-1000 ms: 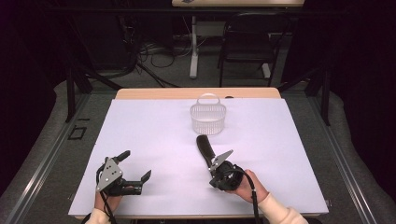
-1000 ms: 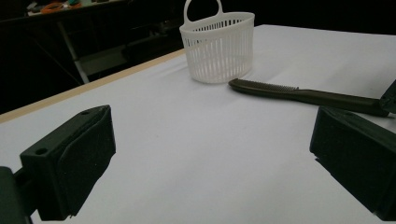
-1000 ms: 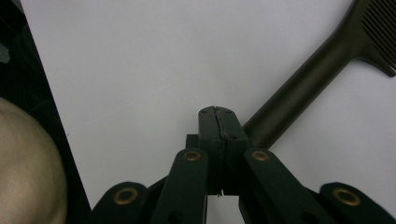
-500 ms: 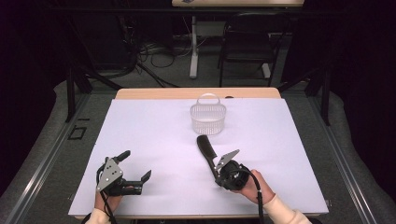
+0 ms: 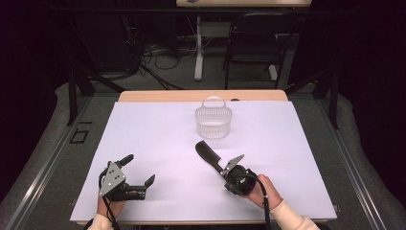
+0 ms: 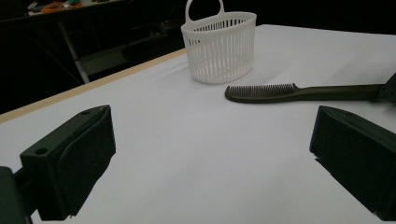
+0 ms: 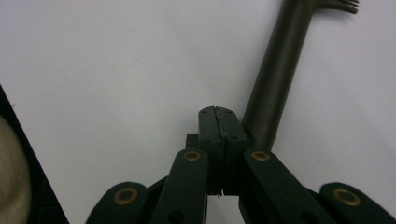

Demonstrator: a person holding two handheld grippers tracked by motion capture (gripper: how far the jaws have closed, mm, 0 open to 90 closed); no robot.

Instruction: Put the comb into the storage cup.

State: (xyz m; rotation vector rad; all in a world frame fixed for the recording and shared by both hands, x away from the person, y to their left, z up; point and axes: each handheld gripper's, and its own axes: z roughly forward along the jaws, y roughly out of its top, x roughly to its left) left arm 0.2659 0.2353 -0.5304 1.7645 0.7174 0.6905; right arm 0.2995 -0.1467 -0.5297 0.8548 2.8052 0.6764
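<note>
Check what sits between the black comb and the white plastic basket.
Nothing: bare white table cover separates the black comb from the white slatted plastic basket, seen in the high view and the left gripper view.

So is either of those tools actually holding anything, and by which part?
Nothing is held. The right tool is shut empty beside the dark plastic comb's handle; the left tool is open, empty.

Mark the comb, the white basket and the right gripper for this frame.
comb (image 6: 261, 92): left gripper view, on the toothed end.
white basket (image 5: 213, 123): high view, on its slatted front wall.
right gripper (image 7: 218, 125): right gripper view, at the tips of the shut jaws, beside the comb's handle.
</note>
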